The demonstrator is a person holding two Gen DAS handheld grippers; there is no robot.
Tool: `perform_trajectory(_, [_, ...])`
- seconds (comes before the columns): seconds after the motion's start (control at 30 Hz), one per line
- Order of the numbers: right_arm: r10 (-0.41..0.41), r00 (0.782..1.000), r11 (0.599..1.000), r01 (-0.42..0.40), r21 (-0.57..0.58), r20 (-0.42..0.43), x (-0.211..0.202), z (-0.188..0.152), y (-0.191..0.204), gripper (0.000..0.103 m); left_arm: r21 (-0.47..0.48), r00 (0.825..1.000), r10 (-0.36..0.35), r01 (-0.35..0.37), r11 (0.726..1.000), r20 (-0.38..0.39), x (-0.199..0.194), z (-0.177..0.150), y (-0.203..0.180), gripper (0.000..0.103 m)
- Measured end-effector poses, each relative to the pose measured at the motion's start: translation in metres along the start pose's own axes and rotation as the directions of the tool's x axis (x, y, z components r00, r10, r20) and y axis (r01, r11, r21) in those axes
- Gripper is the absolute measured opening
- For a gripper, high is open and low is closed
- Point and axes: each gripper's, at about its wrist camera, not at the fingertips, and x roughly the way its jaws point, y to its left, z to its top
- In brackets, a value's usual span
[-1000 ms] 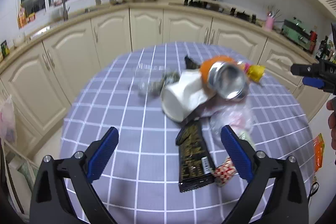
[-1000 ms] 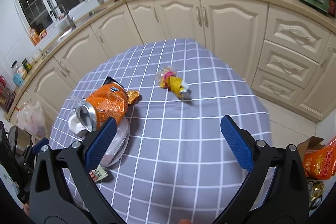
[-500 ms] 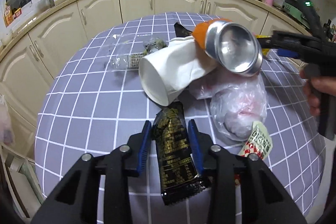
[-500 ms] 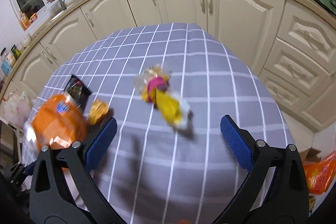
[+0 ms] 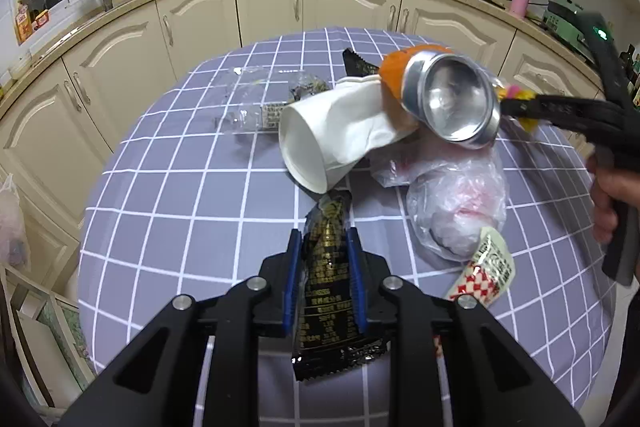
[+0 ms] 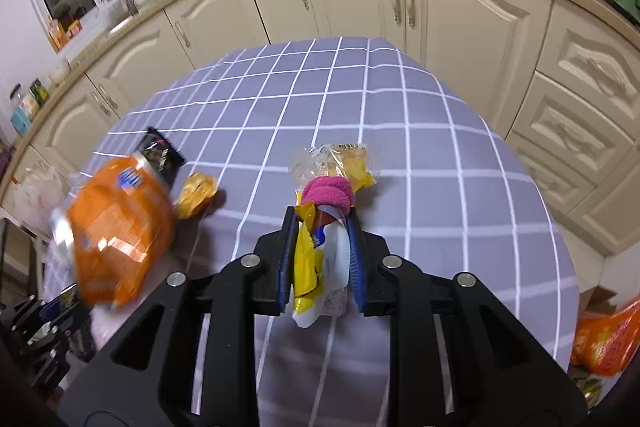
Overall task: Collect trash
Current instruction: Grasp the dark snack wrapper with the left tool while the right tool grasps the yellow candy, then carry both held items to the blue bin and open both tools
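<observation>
While left gripper (image 5: pixel 323 247) pinches black wrapper (image 5: pixel 328 291), right gripper (image 6: pixel 322 235) clamps yellow wrapper (image 6: pixel 310 259).

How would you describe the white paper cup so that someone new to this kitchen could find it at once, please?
Start at the round table with the purple checked cloth in front of the cream cabinets. Near its middle lies a heap of trash; the white paper cup lies on its side there, mouth toward the camera. It is the only plain white, crumpled thing, beside the orange can and just beyond the black wrapper.

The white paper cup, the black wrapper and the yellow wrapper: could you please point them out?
white paper cup (image 5: pixel 340 131), left wrist view, side wall.
black wrapper (image 5: pixel 326 263), left wrist view, printed middle.
yellow wrapper (image 6: pixel 306 259), right wrist view, yellow film.
</observation>
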Motion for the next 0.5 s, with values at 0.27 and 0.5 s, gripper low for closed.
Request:
perform_trajectory(0.27, [0.029, 0.998, 0.999, -0.031, 0.036, 0.057, -0.054, -0.019, -0.008, 0.024, -0.027, 0.998, 0.024, -0.023, 0.999, 0.06, -0.028, -0.003, 0.002, 0.02])
perform_trajectory(0.5, [0.053, 0.985, 0.995, -0.065, 0.074, 0.163, -0.113, -0.023, -0.025, 0.024, -0.036, 0.987, 0.01, -0.004, 0.999, 0.16, -0.067, 0.011, -0.004, 0.02])
